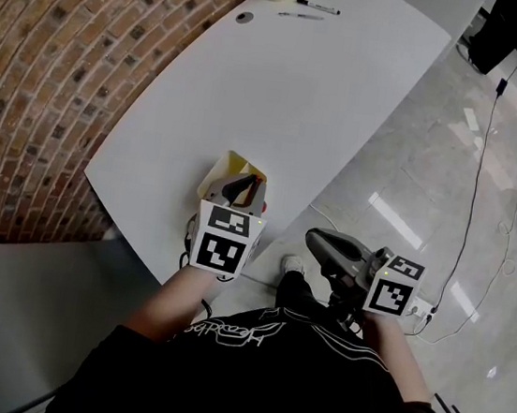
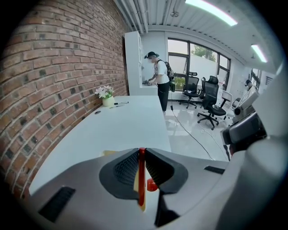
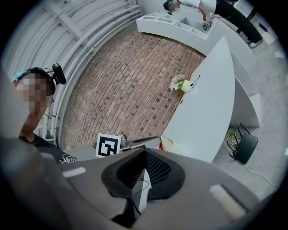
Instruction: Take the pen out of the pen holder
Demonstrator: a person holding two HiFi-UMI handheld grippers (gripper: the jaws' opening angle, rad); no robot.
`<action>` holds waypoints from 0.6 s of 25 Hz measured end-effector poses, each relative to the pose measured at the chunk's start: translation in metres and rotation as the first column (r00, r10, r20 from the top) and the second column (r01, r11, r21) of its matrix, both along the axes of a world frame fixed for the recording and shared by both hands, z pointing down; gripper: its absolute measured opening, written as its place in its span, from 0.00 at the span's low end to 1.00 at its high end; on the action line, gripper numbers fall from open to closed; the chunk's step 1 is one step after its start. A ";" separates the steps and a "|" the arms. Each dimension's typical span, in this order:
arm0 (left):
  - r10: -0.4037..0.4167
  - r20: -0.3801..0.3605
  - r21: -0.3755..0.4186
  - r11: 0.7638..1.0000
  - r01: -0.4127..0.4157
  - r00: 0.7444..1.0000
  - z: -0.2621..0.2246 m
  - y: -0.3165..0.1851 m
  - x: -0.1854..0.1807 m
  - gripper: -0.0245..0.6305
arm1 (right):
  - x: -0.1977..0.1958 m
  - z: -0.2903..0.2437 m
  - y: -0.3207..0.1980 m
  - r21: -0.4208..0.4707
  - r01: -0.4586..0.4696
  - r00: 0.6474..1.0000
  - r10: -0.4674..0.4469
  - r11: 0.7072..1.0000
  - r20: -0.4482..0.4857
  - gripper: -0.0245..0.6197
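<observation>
Far left: brick wall [image 1: 52, 51], running along the curved white table [image 1: 283, 91]. Near the table's close edge: cream-yellow pen holder [image 1: 230, 165], set within easy reach. Directly above it: left gripper [image 1: 243, 189], tilted steeply downward, presumably to come at the holder's mouth from overhead. Clenched on a red pen [image 2: 141, 170], pinched between the ribbed pads [image 2: 126, 168] close to the tips, probably to draw it straight up along its own length without dragging the holder. Lower end of the pen lost behind the jaws; cannot tell whether clear of the holder. Just beside the pen, below the pads: a small red rounded part [image 2: 152, 185], perhaps another pen's end, ungripped. Judged step: lifting out, under way, not shown finished. Further right, off the table's edge: right gripper [image 1: 315, 240], held level and idle, tips closed together on nothing, likely parked aside to leave the holder clear. Far right: glossy grey floor [image 1: 414, 174], crossed by a trailing black cable [image 1: 478, 173].
</observation>
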State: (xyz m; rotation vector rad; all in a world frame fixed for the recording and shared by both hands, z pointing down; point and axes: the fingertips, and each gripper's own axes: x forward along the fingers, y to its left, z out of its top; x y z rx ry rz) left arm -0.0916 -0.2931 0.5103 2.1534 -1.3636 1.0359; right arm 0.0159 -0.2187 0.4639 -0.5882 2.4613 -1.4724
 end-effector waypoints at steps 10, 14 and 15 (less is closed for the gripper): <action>-0.032 -0.068 0.133 0.990 0.041 0.997 -0.045 0.001 -0.008 0.12 | -0.008 -0.013 0.015 0.018 0.021 1.000 -0.021 1.000 0.003 0.04; -0.047 -0.121 0.179 0.981 0.068 0.992 -0.062 0.001 -0.013 0.12 | -0.011 -0.020 0.018 0.030 0.024 1.000 -0.024 0.999 0.005 0.04; -0.049 -0.135 0.190 0.979 0.074 0.990 -0.067 0.002 -0.014 0.12 | -0.012 -0.021 0.019 0.035 0.024 1.000 -0.024 0.999 0.004 0.04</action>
